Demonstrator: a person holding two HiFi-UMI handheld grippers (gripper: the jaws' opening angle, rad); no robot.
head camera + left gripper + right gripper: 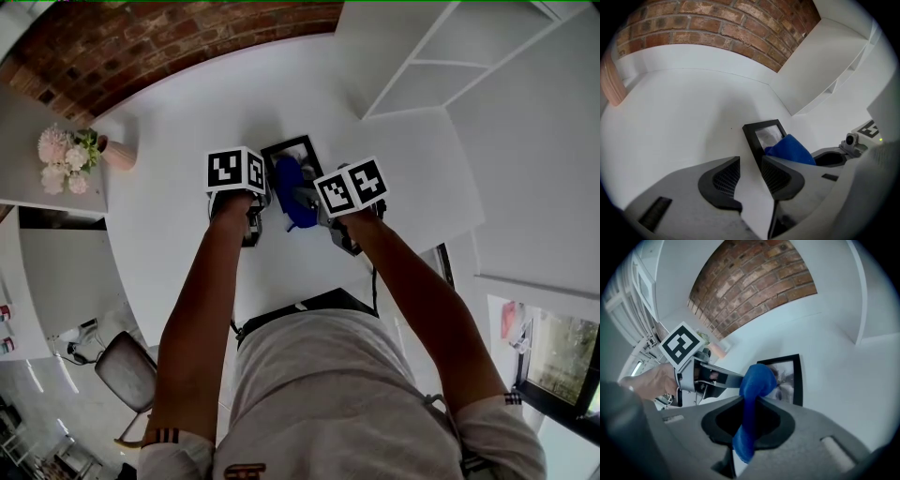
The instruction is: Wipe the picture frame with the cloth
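Head view, lower centre: the person's grey shirt (319, 394) is seen nearest the camera, with 2 bare forearms reaching up the frame to the 2 grippers.

Upper left: a bunch of pink flowers (64, 157) is seen on a side surface, well apart from the work. A brick wall (169, 37) is seen along the top edge. The white table (178, 244) fills the centre.

Left of centre: the left gripper (749, 177) is held tilted down over the table. In the left gripper view its 2 jaws are seen standing apart, with nothing clamped. The lower left black edge of the picture frame (767, 135) runs down into the gap, just beside the jaw at the right of that view; contact cannot be told.

Centre: the picture frame is laid flat on the table, between the 2 grippers and a little beyond them.

Right of centre: the blue cloth (757, 380) is clamped in the closed jaws of the right gripper (749, 423). Its free end is bunched over the lower part of the frame's glass.

Upper right: a white shelf unit (441, 56) is noted.
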